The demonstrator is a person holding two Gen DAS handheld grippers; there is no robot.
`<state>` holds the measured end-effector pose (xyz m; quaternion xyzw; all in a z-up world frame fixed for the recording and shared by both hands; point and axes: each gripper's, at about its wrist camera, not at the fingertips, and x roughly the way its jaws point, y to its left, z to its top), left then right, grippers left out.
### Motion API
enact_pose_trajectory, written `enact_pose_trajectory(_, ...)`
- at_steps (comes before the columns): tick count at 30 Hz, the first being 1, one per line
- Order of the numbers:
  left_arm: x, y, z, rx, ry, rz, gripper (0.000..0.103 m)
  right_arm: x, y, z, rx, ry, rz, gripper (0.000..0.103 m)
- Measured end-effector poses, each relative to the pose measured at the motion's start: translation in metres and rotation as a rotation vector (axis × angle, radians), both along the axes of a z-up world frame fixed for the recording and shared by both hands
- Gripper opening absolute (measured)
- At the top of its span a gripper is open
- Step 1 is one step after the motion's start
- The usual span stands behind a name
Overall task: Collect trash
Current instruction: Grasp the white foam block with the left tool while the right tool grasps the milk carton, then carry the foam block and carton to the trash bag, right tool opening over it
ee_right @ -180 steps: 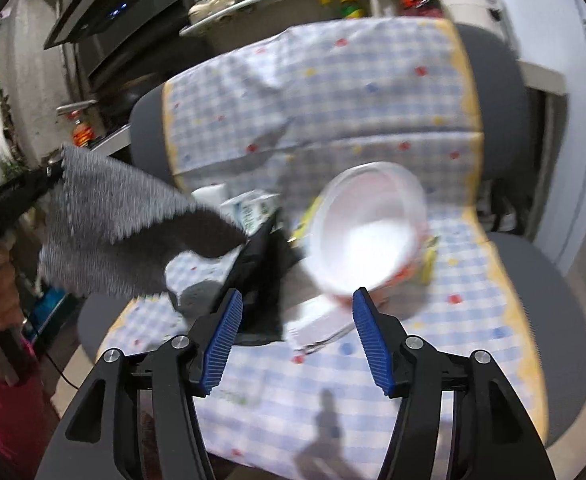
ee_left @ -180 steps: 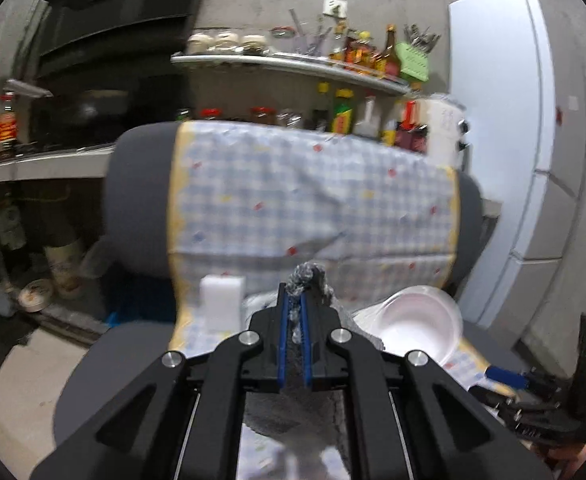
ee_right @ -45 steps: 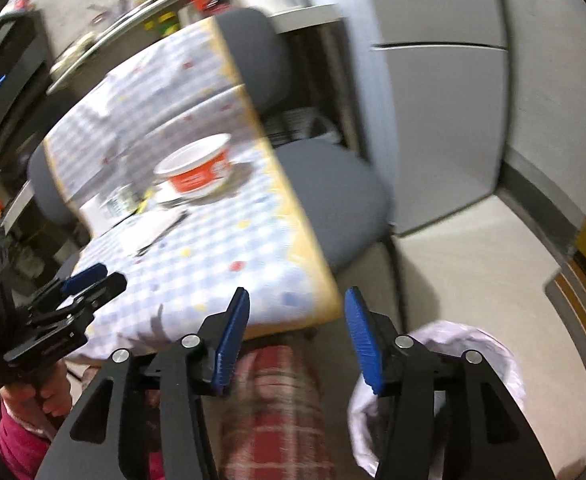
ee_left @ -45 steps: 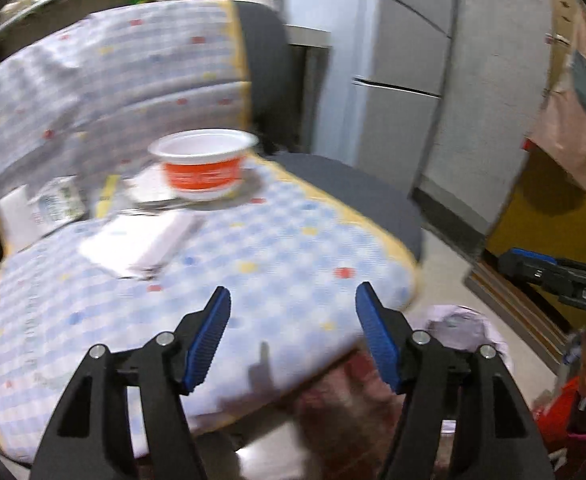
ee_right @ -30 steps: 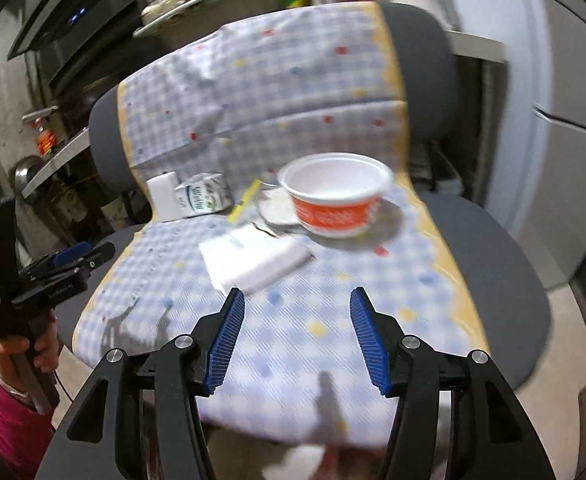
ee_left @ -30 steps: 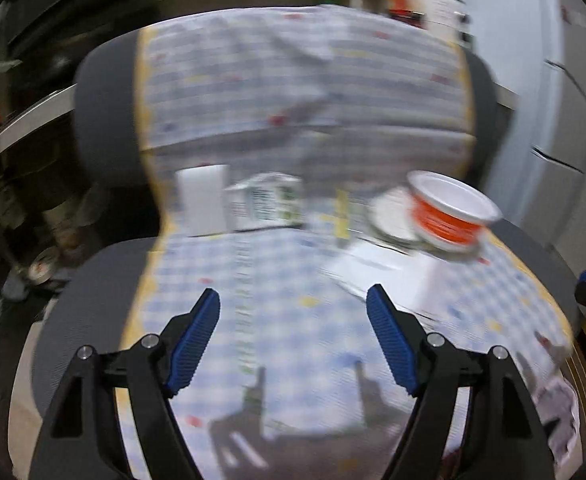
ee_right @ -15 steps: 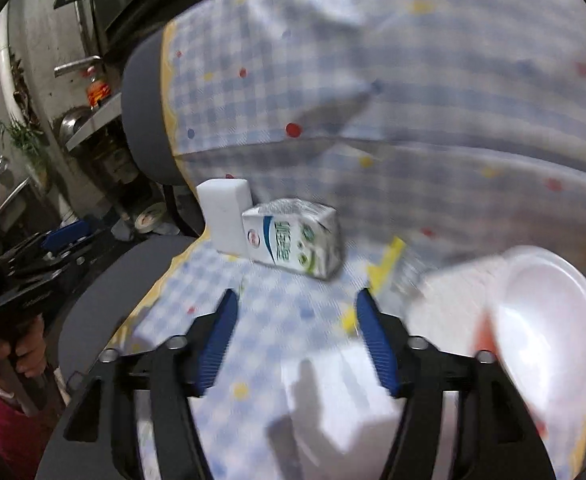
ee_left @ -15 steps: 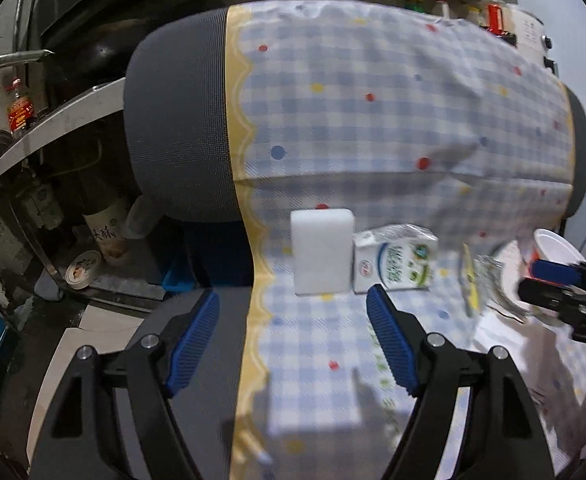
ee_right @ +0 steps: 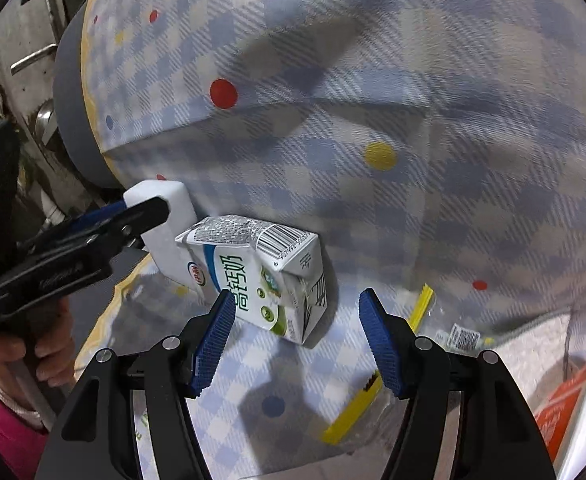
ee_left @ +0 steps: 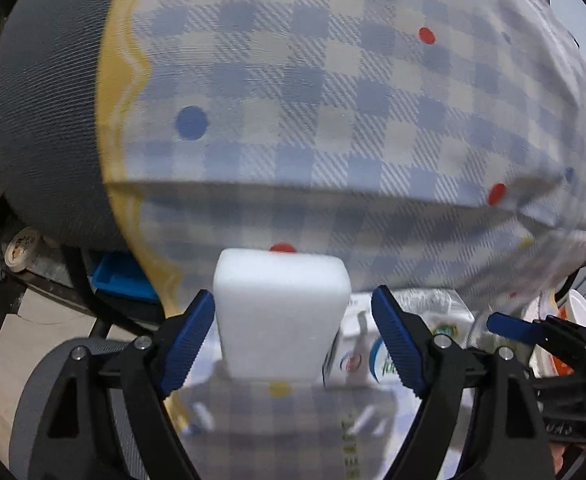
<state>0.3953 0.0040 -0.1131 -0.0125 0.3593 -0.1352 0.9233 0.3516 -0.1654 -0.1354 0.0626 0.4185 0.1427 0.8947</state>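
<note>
Reaching for two pieces of trash at once, both grippers close in at the back edge of the chair seat [ee_right: 253, 432], where its checked cover meets the backrest. The left gripper [ee_left: 293, 344] straddles a white foam block [ee_left: 283, 316] standing upright against the backrest; its fingers are opening, released, the block between them but not yet pressed. The right gripper [ee_right: 295, 344] hovers just short of a milk carton [ee_right: 261, 272] leaning beside that block and touching it, its fingers spread and empty. A yellow-edged wrapper [ee_right: 393, 360] lies further right. Next, I judge, each hand must push forward a little and clench, the left carefully so the block does not topple.
</note>
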Motion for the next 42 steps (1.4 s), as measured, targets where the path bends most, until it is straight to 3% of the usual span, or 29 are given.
enact_pose_trajectory(3,-0.001,-0.002,-0.003,0.073,-0.015,0.024,0.064,0.009,0.004,-0.003,-0.011,-0.003,0.014,0.065)
enact_pose_trajectory(4,-0.005,0.001,-0.003,0.060,-0.019,0.021,0.061,0.013,0.007,-0.004,-0.006,-0.004,0.025,0.065)
enact_pose_trajectory(8,-0.027,0.014,0.001,0.061,-0.030,0.045,0.059,0.026,0.019,-0.011,-0.036,-0.009,0.039,0.063)
enact_pose_trajectory(10,-0.043,0.023,0.002,0.056,-0.021,0.053,0.059,0.027,0.028,-0.013,-0.057,-0.001,0.061,0.044)
enact_pose_trajectory(11,-0.050,0.028,0.003,0.057,-0.021,0.060,0.059,0.023,0.034,-0.014,-0.062,0.006,0.085,0.039)
enact_pose_trajectory(14,-0.075,0.045,0.008,0.078,-0.027,0.093,0.059,-0.005,0.063,-0.011,-0.066,0.055,0.285,0.035)
enact_pose_trajectory(16,-0.087,0.054,0.011,0.090,-0.032,0.114,0.059,-0.033,0.089,-0.012,-0.153,0.088,0.442,0.035)
enact_pose_trajectory(17,-0.083,0.054,0.012,0.101,-0.033,0.124,0.059,-0.045,0.098,-0.009,-0.198,0.075,0.486,0.037)
enact_pose_trajectory(18,-0.088,0.060,0.015,0.122,-0.033,0.148,0.059,-0.051,0.101,-0.006,-0.223,0.059,0.497,0.044)
enact_pose_trajectory(19,-0.088,0.064,0.016,0.129,-0.035,0.159,0.059,-0.056,0.103,-0.001,-0.246,0.028,0.487,0.053)
enact_pose_trajectory(20,-0.089,0.068,0.017,0.124,-0.035,0.164,0.059,-0.057,0.102,0.005,-0.258,-0.008,0.461,0.069)
enact_pose_trajectory(22,-0.092,0.077,0.017,0.105,-0.024,0.177,0.059,-0.053,0.099,0.017,-0.273,-0.101,0.390,0.079)
enact_pose_trajectory(24,-0.086,0.082,0.016,0.086,-0.018,0.171,0.059,-0.041,0.097,0.021,-0.267,-0.134,0.351,0.081)
enact_pose_trajectory(28,-0.081,0.087,0.010,0.046,-0.020,0.150,0.059,-0.002,0.084,0.010,-0.214,-0.102,0.263,0.081)
enact_pose_trajectory(34,-0.078,0.076,0.002,0.040,-0.028,0.126,0.059,0.034,0.076,-0.012,-0.125,-0.055,0.262,0.080)
enact_pose_trajectory(35,-0.078,0.076,0.002,0.036,-0.028,0.127,0.059,0.035,0.071,-0.015,-0.121,-0.051,0.264,0.074)
enact_pose_trajectory(36,-0.078,0.077,0.003,0.029,-0.026,0.130,0.059,0.037,0.071,-0.018,-0.117,-0.040,0.265,0.049)
enact_pose_trajectory(37,-0.079,0.078,0.004,0.023,-0.025,0.134,0.059,0.039,0.070,-0.018,-0.104,-0.017,0.271,0.042)
enact_pose_trajectory(39,-0.084,0.081,0.008,0.013,-0.025,0.136,0.059,0.031,0.065,-0.011,-0.070,-0.019,0.270,0.039)
enact_pose_trajectory(42,-0.100,0.079,0.021,0.011,-0.047,0.130,0.059,-0.008,0.051,0.023,-0.047,-0.076,0.260,0.039)
